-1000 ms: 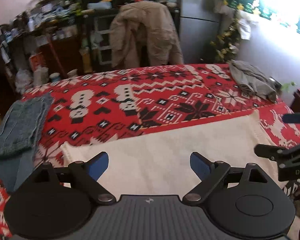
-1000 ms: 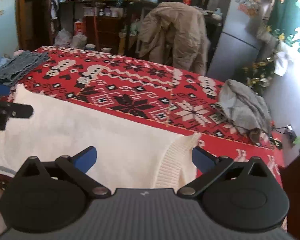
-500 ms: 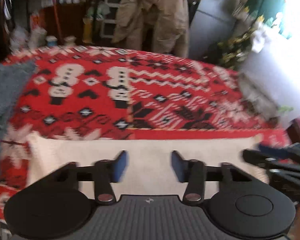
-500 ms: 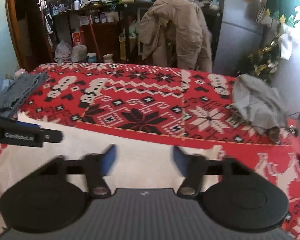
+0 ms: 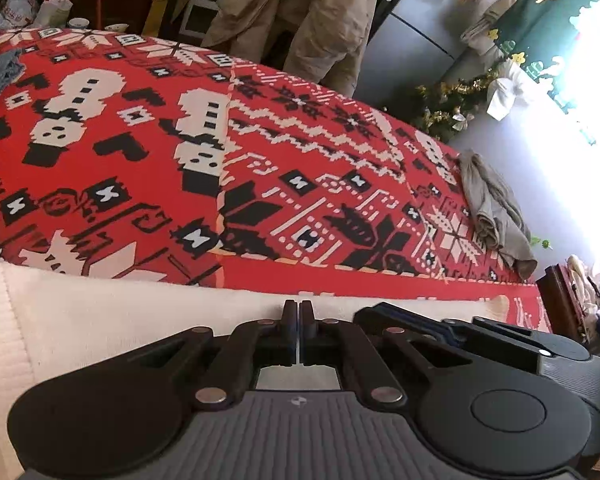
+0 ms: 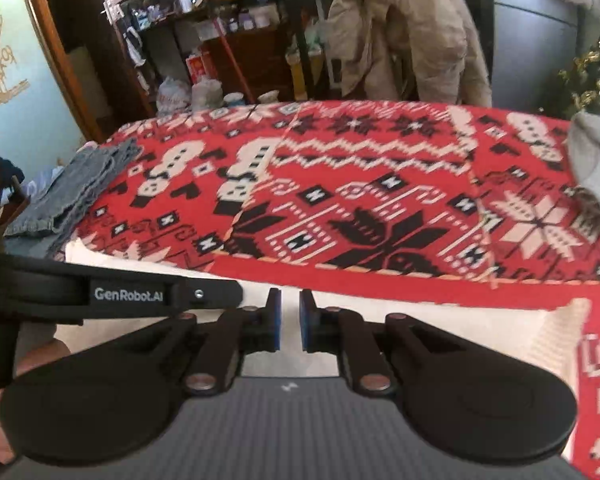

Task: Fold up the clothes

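Note:
A white knit garment (image 5: 120,308) lies flat along the near edge of the red patterned cover (image 5: 260,152); it also shows in the right wrist view (image 6: 460,320). My left gripper (image 5: 298,312) is shut, its jaws pressed together low over the garment's far edge; whether cloth is pinched is hidden. My right gripper (image 6: 290,312) sits just to its right, jaws nearly closed with a narrow gap, over the same edge. The left gripper's body (image 6: 120,294) crosses the right wrist view.
A crumpled grey garment (image 5: 496,212) lies at the cover's right side. Folded denim (image 6: 72,196) lies at the left edge. A beige coat (image 6: 404,28) hangs on a chair behind, by cluttered shelves (image 6: 220,28).
Both grippers have gone from wide open to closed or nearly closed and dropped toward the white garment's far edge, drawing close together.

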Demonstrator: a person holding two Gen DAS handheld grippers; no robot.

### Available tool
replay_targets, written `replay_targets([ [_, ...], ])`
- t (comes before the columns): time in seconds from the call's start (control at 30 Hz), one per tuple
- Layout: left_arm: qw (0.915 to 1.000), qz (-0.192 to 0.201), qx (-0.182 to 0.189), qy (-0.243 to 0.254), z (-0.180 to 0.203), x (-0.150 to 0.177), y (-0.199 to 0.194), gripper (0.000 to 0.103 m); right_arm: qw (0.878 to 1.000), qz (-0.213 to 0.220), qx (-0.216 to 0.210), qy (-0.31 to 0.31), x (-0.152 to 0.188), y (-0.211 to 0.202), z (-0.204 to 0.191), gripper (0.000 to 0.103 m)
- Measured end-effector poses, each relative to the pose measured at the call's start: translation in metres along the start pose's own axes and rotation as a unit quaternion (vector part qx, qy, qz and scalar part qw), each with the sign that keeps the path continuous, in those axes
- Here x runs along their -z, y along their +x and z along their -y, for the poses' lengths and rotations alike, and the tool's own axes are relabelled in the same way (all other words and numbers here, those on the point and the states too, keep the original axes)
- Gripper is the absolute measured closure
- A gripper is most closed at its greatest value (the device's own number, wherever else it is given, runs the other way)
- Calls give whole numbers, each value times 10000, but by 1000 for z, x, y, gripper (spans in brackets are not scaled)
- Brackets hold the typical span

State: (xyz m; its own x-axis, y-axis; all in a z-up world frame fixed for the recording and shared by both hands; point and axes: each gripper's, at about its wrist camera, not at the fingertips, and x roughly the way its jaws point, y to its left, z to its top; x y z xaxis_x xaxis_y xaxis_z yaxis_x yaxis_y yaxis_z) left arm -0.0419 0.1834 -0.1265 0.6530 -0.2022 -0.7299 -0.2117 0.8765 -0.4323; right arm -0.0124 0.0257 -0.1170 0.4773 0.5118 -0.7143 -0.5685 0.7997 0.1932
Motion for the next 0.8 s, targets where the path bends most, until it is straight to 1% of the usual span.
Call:
replay_targets([
  [0.1, 9999, 36, -10, -162, -4, -2, 4, 102, 9999, -113, 50, -8, 2, 15, 0, 93],
  [0.23, 9996, 77, 1, -270, -4, -5, 9, 101, 9999, -67, 130, -32, -1, 23, -2, 92],
  [0.37, 9999, 101, -39, -128, -5, -6, 8, 102, 9997, -35, 197, -123, -2, 27, -3, 92],
  [0.43, 9996, 191, -196, -12, -7, -5, 1, 102, 9994, -18, 280, -217, -1, 26, -3, 93],
  [0.5, 9994, 282, -186, 23, -11, -4, -10, 102, 9989, -12, 405, -233, -1, 20, 2, 92],
  [0.53, 9994, 322, -158, 23, -14, -3, -16, 102, 9988, 8, 439, -205, -1, 16, 6, 92],
  [0.63, 9988, 298, -336, 182, -18, 1, -19, 102, 9987, 49, 502, -29, 2, 6, 21, 92],
  [0.7, 9982, 294, -452, 271, -22, 5, -19, 102, 9976, 1, 692, -11, 5, 5, 28, 92],
  [0.8, 9976, 361, -484, 335, -25, 6, -21, 102, 9958, 63, 911, -105, 9, 1, 34, 92],
])
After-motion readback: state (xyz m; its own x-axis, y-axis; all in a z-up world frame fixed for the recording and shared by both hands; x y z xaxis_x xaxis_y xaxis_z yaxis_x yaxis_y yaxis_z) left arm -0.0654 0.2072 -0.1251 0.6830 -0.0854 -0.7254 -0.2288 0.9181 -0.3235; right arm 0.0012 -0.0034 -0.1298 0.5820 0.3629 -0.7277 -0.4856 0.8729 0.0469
